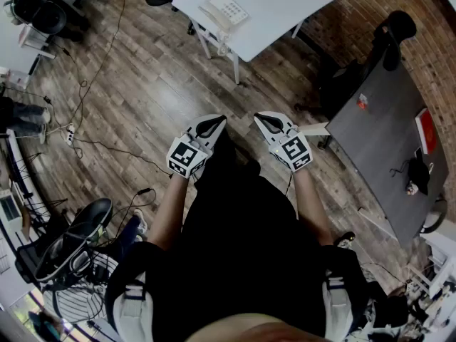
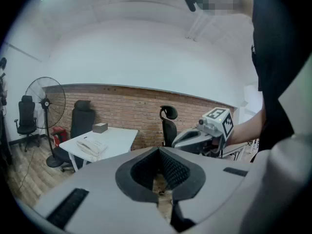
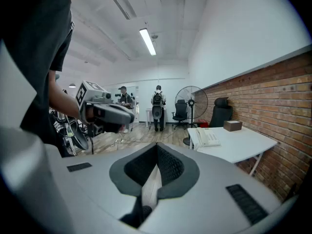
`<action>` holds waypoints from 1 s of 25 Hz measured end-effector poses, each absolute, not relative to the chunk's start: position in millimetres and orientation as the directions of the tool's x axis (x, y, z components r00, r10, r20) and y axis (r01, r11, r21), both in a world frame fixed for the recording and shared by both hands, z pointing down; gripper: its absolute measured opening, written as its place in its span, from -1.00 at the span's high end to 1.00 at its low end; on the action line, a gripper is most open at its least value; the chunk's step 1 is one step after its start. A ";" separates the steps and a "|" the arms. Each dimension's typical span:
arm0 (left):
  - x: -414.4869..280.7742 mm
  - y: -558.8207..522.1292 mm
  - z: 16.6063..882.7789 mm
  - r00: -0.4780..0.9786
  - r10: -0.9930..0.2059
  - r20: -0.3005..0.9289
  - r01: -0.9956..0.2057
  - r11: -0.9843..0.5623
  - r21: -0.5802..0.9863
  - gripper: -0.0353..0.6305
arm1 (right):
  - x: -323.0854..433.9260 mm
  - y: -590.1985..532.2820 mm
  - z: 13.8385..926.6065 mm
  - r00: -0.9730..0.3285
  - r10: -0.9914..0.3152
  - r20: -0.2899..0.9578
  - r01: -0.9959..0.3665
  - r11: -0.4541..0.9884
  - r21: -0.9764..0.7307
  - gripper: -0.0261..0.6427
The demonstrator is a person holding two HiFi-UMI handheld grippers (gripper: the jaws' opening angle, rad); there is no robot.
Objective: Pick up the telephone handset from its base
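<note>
Not started. Telephone (image 1: 224,9) sits on the white bench (image 1: 278,6) at the top centre of the head view, with the handset (image 1: 212,14) seated on its base as far as I can tell at this range. Left gripper (image 1: 214,125) and right gripper (image 1: 265,122) are both mid-frame, held out in front of the person over bare wood floor, well apart from the bench. Both gripper views show the jaws closed together with nothing between them, and the telephone small in the background. Everything is left to do: close the distance to the bench, open one gripper, line it up on the handset, clamp, lift clear of the base.
</note>
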State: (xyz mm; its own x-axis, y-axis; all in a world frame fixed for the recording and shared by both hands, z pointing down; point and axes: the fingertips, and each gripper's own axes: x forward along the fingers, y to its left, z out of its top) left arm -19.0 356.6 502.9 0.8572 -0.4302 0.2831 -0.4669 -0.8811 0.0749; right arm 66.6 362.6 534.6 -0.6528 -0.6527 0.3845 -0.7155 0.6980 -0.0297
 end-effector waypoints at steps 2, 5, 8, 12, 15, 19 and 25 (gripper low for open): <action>-8.1 367.6 492.3 0.859 -0.448 0.249 -0.477 -0.876 0.067 0.83 | 79.3 373.2 537.4 -0.650 -0.666 0.367 -0.723 0.691 -0.026 0.93; -3.5 387.6 482.2 0.851 -0.471 0.230 -0.493 -0.868 0.048 0.83 | 87.2 398.0 536.0 -0.653 -0.674 0.346 -0.726 0.686 -0.035 0.93; -0.1 400.3 476.6 0.845 -0.486 0.225 -0.502 -0.865 0.017 0.83 | 94.5 413.8 533.9 -0.649 -0.678 0.344 -0.728 0.685 -0.025 0.93; 0.2 413.3 477.9 0.840 -0.497 0.219 -0.510 -0.860 0.003 0.83 | 101.6 425.1 531.6 -0.639 -0.689 0.342 -0.736 0.677 -0.013 0.93; -5.5 417.8 478.2 0.837 -0.503 0.217 -0.517 -0.856 0.010 0.83 | 104.5 429.1 528.1 -0.632 -0.697 0.338 -0.744 0.668 -0.014 0.93; -19.6 420.3 476.3 0.824 -0.527 0.208 -0.541 -0.841 0.012 0.83 | 106.6 430.6 527.1 -0.630 -0.703 0.330 -0.745 0.667 -0.002 0.93; -43.2 414.2 479.7 0.800 -0.564 0.205 -0.580 -0.814 0.023 0.83 | 102.7 420.5 535.2 -0.597 -0.717 0.359 -0.758 0.651 0.039 0.93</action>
